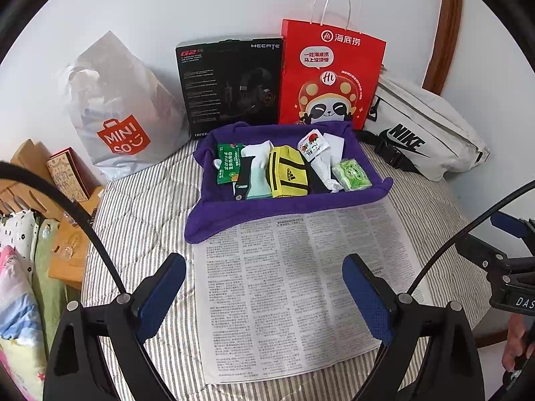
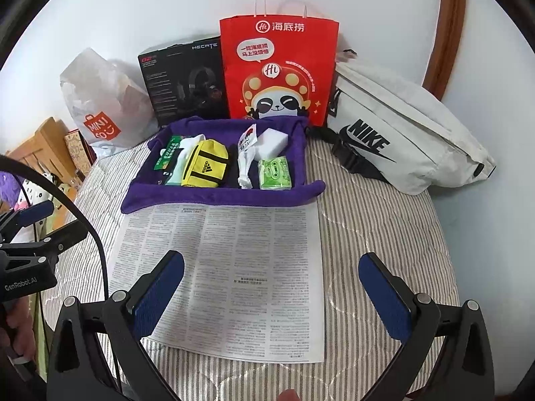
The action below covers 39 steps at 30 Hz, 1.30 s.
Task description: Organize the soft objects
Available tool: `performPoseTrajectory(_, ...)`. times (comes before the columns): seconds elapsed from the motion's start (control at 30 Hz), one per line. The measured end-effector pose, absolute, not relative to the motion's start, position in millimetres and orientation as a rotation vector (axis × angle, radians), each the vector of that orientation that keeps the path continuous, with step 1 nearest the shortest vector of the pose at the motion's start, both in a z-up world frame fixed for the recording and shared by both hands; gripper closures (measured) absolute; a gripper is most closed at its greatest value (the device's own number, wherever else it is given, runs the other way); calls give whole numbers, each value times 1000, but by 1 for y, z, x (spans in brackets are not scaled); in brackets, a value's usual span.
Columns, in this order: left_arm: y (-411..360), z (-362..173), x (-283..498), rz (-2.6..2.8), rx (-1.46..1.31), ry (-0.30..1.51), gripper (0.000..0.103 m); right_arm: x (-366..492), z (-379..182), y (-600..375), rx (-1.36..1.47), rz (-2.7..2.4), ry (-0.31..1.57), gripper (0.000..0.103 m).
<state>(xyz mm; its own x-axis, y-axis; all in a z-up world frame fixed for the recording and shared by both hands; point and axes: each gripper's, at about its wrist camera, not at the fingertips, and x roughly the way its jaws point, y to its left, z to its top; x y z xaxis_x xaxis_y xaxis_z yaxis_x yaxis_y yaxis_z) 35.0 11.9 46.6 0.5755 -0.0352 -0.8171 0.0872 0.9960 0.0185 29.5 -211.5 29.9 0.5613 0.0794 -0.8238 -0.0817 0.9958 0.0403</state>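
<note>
A purple cloth tray (image 1: 287, 207) is seen on a striped bed cover (image 1: 140, 220), and all positions below are given relative to it. Inside it, from its left end to its right, are found a green sachet (image 1: 228, 163), a white and mint sock (image 1: 259, 170) with a dark strap (image 1: 241, 180) lying on it, a yellow pouch with black stripes (image 1: 287, 175), a white sock with a printed card (image 1: 312, 145), and a green tissue pack (image 1: 351, 173); a white block (image 2: 272, 138) is noted at the tray's back right corner. A printed newspaper sheet (image 1: 294, 287) is laid flat just in front of the tray, its far edge touching or tucked under the tray's front rim; which cannot be told. Behind the tray, against the wall, a black headset box (image 1: 230, 83) and a red paper bag with a panda print (image 1: 331, 77) are stood upright. A translucent shopping bag (image 1: 123, 110) is placed behind and to the tray's left; a white waist bag (image 1: 424, 133) is laid to its right. The left tool (image 1: 264, 297) is held over the newspaper in front of the tray, released, jaws wide apart, nothing between them. The right tool (image 2: 271, 297) is held likewise over the sheet, released and empty.
</note>
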Motion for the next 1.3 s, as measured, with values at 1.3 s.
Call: performPoseTrajectory(1.3, 15, 41, 34, -70, 66, 973, 8, 23, 30, -202, -29, 98, 974, 0)
